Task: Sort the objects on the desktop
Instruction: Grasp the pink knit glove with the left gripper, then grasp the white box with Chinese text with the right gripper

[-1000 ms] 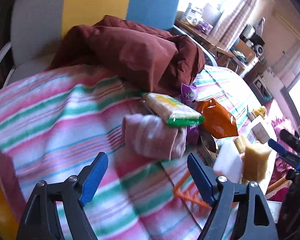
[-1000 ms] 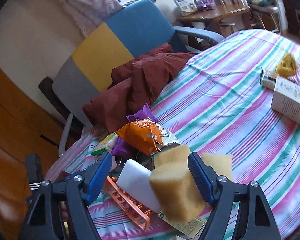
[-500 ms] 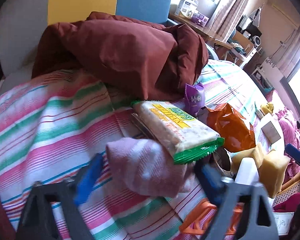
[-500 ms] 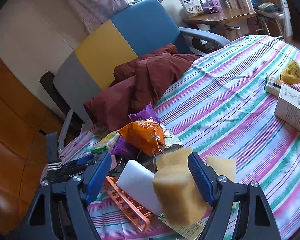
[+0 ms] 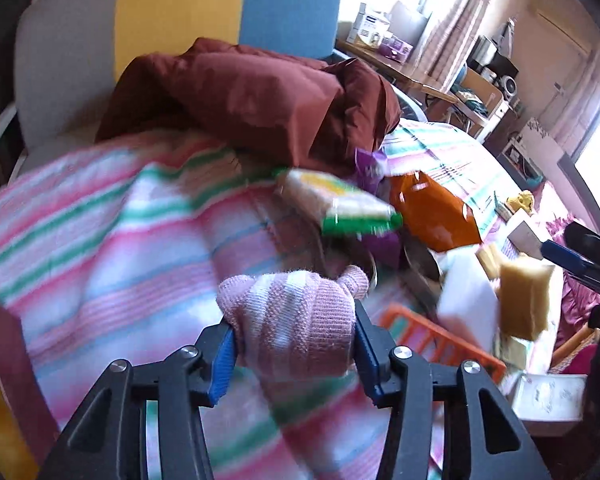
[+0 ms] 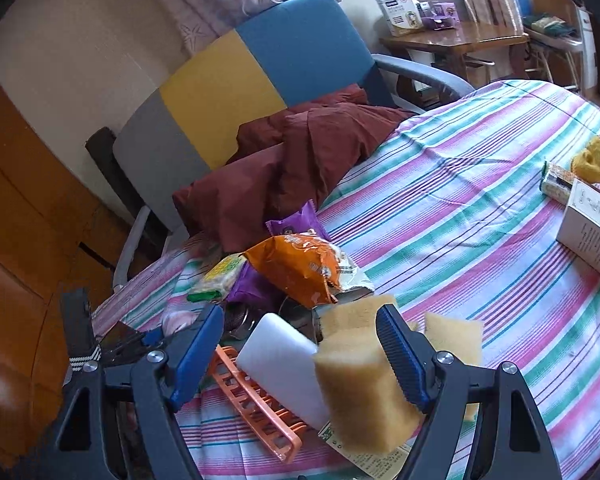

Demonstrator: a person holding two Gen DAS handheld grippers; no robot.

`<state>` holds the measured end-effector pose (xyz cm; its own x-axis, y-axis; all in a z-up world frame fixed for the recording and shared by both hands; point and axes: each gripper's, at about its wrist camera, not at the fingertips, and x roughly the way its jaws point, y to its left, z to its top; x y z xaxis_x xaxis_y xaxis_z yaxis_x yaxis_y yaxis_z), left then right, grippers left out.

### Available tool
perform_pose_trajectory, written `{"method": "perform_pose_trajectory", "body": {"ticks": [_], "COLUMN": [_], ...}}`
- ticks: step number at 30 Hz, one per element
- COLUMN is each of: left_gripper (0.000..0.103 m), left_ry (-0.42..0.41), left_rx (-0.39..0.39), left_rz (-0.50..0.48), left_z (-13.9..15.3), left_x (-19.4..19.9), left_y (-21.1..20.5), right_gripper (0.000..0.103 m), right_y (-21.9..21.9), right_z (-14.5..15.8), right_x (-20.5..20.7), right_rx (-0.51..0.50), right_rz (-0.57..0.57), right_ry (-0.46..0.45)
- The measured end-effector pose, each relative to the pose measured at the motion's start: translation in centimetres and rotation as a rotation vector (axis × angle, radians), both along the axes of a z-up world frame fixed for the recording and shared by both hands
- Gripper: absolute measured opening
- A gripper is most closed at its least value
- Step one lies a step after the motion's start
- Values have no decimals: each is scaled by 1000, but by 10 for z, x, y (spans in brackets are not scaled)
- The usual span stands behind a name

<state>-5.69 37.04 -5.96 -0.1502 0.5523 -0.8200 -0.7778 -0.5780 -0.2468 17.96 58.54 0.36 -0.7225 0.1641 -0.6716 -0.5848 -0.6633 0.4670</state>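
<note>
A: Closing left gripper (image 5: 294,344), angled down, jaws pinching pink striped cloth (image 5: 296,316) above the tablecloth (image 5: 100,248)

B: Right gripper (image 6: 300,352) spread, sponge (image 6: 360,392) and white block (image 6: 284,368) between; bare tablecloth beyond toward box (image 6: 592,232)

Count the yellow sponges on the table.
3. One sponge stands nearest the right wrist camera, beside the white block. A second is just behind it, and a third to its right. The pile may hide more.
</note>
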Motion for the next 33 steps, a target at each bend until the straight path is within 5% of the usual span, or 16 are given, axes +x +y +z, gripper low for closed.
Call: {"method": "perform_pose_trajectory", "body": {"ticks": [6, 17, 20, 25, 33], "left_gripper": [51, 51, 51, 51, 51], "left_ry": [-31, 43, 41, 25, 45], "left_rx": [7, 61, 86, 112, 138], "left_rz": [31, -7, -6, 5, 24], "left_z": [3, 30, 35, 35, 43], "left_x": [32, 87, 88, 89, 96], "left_y": [-35, -92, -106, -119, -141], "right_gripper": [80, 76, 76, 78, 82], "right_y": [-13, -29, -48, -86, -102], "right_z": [-2, 3, 14, 15, -32], "right_x": [-12, -16, -14, -12, -19], "right_rx": [6, -1, 53, 182, 188], "right_rz": [83, 194, 326, 564, 786], "right_ry": [-14, -47, -155, -461, -863]}}
